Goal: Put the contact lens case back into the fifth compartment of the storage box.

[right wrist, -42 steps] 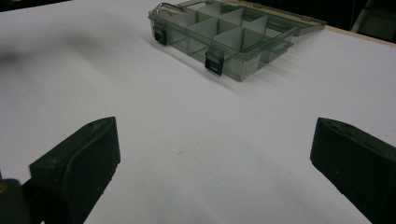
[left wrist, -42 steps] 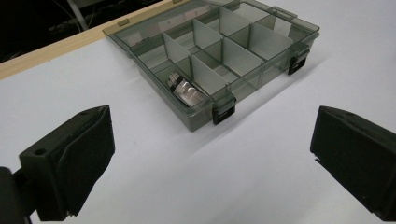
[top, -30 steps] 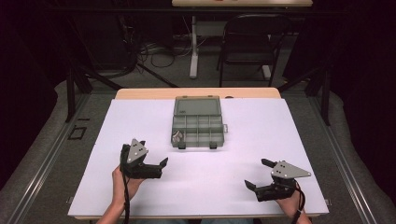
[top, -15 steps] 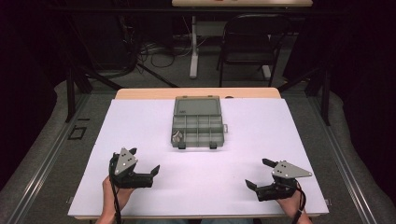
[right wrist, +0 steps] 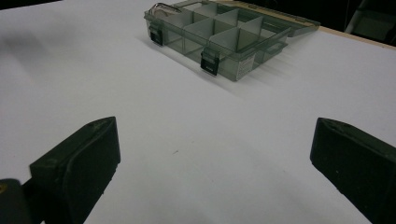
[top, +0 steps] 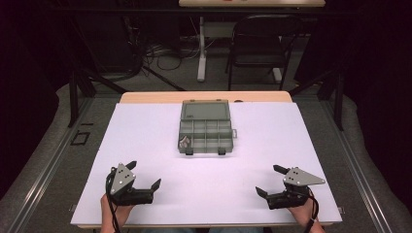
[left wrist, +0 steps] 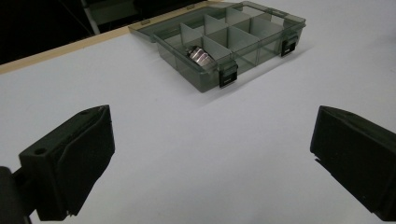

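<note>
I have both tools low over the near edge of the white tabletop (top: 145,126), one at each corner, and neither has hold of anything. My left tool (top: 144,174) sits near the front left corner in the high view, its jaws spread wide with bare white surface between them; the left gripper view confirms the wide gap, one black jaw at each lower corner and nothing in between. My right tool (top: 270,180) rests near the front right corner, its jaws likewise wide apart and holding nothing, as the right gripper view shows. The two tools are well apart from each other. The grey compartment box (top: 206,132) lies at the middle of the tabletop toward the far side, well apart from both tools, with its lid (top: 204,109) swung open and lying flat behind it. Two dark latches (top: 188,152) hang on its near wall. The tray is split by dividers into small compartments, and in the near left one, as the high view has it, I see a shiny metal piece (top: 183,142); in the left gripper view that metal piece (left wrist: 200,55) sits in the compartment just behind the nearer latch. I cannot tell what kind of part it is.
</note>
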`<state>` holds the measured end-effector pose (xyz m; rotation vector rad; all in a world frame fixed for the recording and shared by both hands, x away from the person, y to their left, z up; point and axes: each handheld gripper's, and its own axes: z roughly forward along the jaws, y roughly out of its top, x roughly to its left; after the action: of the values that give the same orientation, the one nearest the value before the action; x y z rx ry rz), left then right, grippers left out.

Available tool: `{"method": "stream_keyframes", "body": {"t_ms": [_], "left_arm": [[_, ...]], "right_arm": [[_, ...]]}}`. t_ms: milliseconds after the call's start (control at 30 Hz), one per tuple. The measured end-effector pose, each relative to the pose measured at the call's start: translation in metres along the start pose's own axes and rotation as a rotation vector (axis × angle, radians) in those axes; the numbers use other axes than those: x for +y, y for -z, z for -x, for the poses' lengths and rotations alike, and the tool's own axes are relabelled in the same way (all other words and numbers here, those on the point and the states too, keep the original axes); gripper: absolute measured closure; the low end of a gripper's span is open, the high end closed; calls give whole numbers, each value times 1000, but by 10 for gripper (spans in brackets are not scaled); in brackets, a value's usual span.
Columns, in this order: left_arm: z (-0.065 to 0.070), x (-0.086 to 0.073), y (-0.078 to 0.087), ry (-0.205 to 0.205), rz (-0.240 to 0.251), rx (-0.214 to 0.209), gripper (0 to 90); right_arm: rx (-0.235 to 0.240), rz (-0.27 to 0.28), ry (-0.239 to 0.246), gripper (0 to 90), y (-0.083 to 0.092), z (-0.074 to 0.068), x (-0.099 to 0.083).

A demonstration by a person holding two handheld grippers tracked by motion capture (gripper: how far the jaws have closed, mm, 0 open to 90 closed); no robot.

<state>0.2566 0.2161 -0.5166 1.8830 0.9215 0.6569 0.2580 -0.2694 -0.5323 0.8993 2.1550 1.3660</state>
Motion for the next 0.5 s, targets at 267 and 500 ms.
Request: {"method": "stream_keyframes", "body": {"t_ms": [267, 500], "left_arm": [[1, -14, 2, 13, 12, -3, 0], [0, -23, 5, 18, 20, 2, 0]], "right_arm": [[0, 0, -2, 13, -1, 0, -1], [0, -3, 1, 14, -1, 0, -1]]}}
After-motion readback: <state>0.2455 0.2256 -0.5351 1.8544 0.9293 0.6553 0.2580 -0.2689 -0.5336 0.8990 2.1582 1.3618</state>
